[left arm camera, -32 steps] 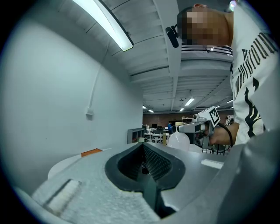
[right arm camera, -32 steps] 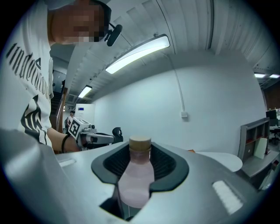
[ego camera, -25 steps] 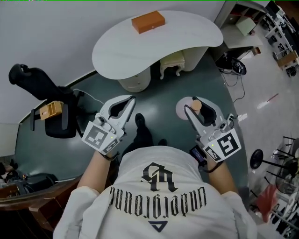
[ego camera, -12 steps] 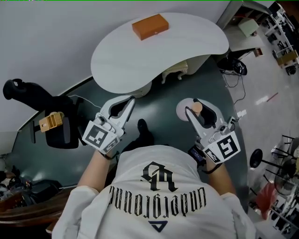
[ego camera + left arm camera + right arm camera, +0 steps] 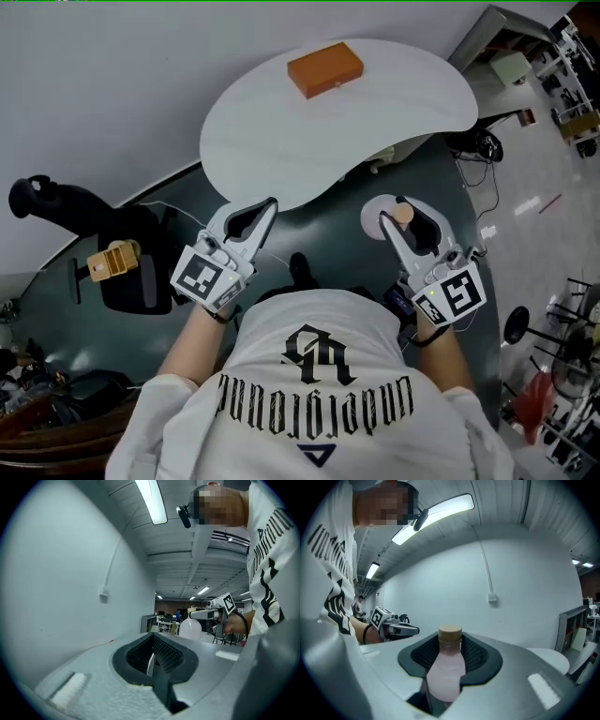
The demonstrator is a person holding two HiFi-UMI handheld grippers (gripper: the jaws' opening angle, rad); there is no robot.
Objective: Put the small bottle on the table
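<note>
In the head view the small bottle (image 5: 379, 215), pale with a tan cap, lies between the jaws of my right gripper (image 5: 394, 211), which is shut on it. It hangs over the dark floor, just short of the white curved table (image 5: 281, 131). The right gripper view shows the bottle (image 5: 446, 672) upright between the black pads, cap on top. My left gripper (image 5: 269, 202) is shut with nothing in it and hovers near the table's front edge. The left gripper view shows its pads (image 5: 161, 656) meeting, and beyond them the right gripper with the bottle (image 5: 190, 627).
An orange box (image 5: 324, 68) lies on the far part of the table. A black office chair (image 5: 131, 272) with a tan object (image 5: 112, 261) on it stands at the left. Shelves and cables (image 5: 478, 145) are at the right, a light wall behind the table.
The table has come nearer and lower in the head view, so both grippers are closer to its front edge. The right gripper still holds the bottle; the left stays shut.
</note>
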